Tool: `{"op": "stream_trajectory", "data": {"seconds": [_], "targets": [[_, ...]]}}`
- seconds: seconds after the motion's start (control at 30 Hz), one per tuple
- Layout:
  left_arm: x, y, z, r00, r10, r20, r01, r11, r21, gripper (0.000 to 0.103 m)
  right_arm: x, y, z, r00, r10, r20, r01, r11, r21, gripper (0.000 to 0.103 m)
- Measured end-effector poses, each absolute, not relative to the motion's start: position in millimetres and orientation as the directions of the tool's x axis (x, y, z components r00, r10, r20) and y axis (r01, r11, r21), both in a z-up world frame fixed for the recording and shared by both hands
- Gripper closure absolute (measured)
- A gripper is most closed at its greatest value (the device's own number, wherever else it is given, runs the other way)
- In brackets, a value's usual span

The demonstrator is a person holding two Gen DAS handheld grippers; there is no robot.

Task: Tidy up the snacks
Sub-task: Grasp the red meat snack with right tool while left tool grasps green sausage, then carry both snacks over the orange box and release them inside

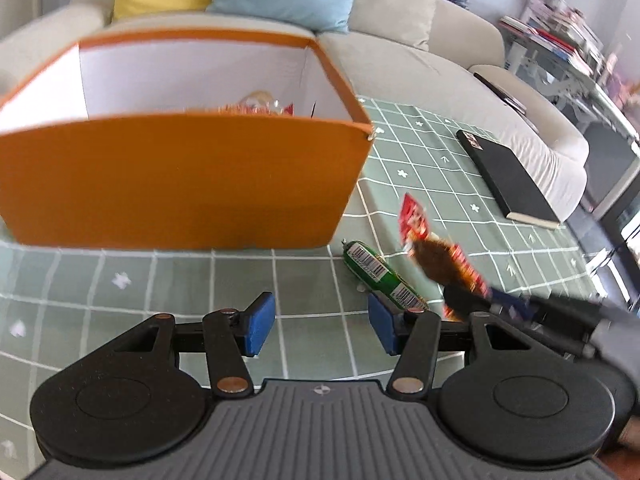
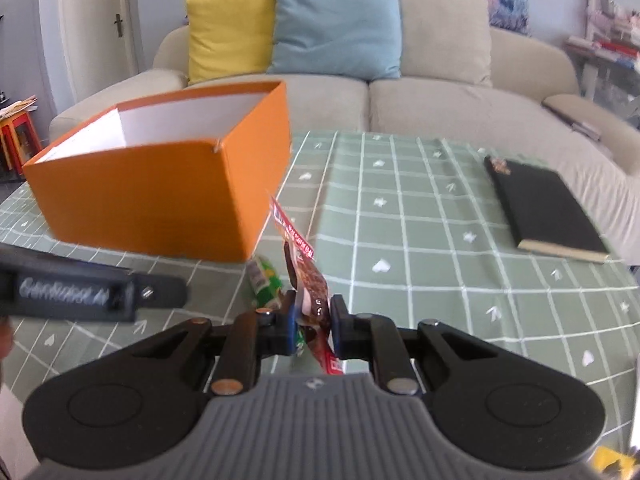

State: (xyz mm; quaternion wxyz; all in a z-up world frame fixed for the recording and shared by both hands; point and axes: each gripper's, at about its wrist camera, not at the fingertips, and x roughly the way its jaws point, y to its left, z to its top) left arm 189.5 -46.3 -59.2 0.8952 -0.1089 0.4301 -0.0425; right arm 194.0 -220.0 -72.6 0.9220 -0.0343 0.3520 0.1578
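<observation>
An orange box (image 1: pixel 180 176) with a white inside stands on the green checked tablecloth; some snacks (image 1: pixel 260 106) lie in it. My right gripper (image 2: pixel 312 326) is shut on a red and brown snack packet (image 2: pixel 304 276) and holds it above the table, right of the box (image 2: pixel 160 192). The packet (image 1: pixel 440 256) and the right gripper (image 1: pixel 472 300) also show in the left wrist view. A green snack packet (image 1: pixel 380 276) lies on the cloth below it, also in the right wrist view (image 2: pixel 264 280). My left gripper (image 1: pixel 322 324) is open and empty, in front of the box.
A black notebook (image 2: pixel 548 208) lies on the right side of the table (image 2: pixel 440 240). A beige sofa (image 2: pixel 420 96) with yellow, blue and beige cushions stands behind the table. Shelves with books (image 1: pixel 560 32) are at the far right.
</observation>
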Motion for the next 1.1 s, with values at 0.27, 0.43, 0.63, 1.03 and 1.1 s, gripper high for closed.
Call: {"op": "stream_trajectory", "data": {"seconds": [0.27, 0.43, 0.63, 1.03, 1.1], "targets": [[199, -35, -69, 0.603, -0.192, -0.774, -0.067, 0.955, -0.290, 0.042, 196, -216, -77, 0.630, 0.400, -0.666, -0.359, 0.910, 0.208, 0.090], [203, -34, -74, 0.586, -0.206, -0.784, -0.076, 0.949, -0.306, 0.042, 200, -219, -79, 0.648, 0.366, -0.668, -0.315, 0.927, 0.203, 0.090], [207, -42, -83, 0.537, -0.146, -0.831, -0.120, 0.962, -0.247, 0.055, 201, -219, -83, 0.647, 0.362, -0.671, -0.314, 0.928, 0.199, 0.090], [199, -55, -84, 0.541, -0.076, -0.838, -0.078, 0.987, -0.139, 0.075, 203, -219, -86, 0.654, 0.361, -0.665, -0.327, 0.927, 0.182, 0.090], [199, -55, -84, 0.542, -0.077, -0.837, -0.076, 0.987, -0.140, 0.075, 203, -220, -87, 0.655, 0.361, -0.664, -0.326, 0.927, 0.183, 0.090]]}}
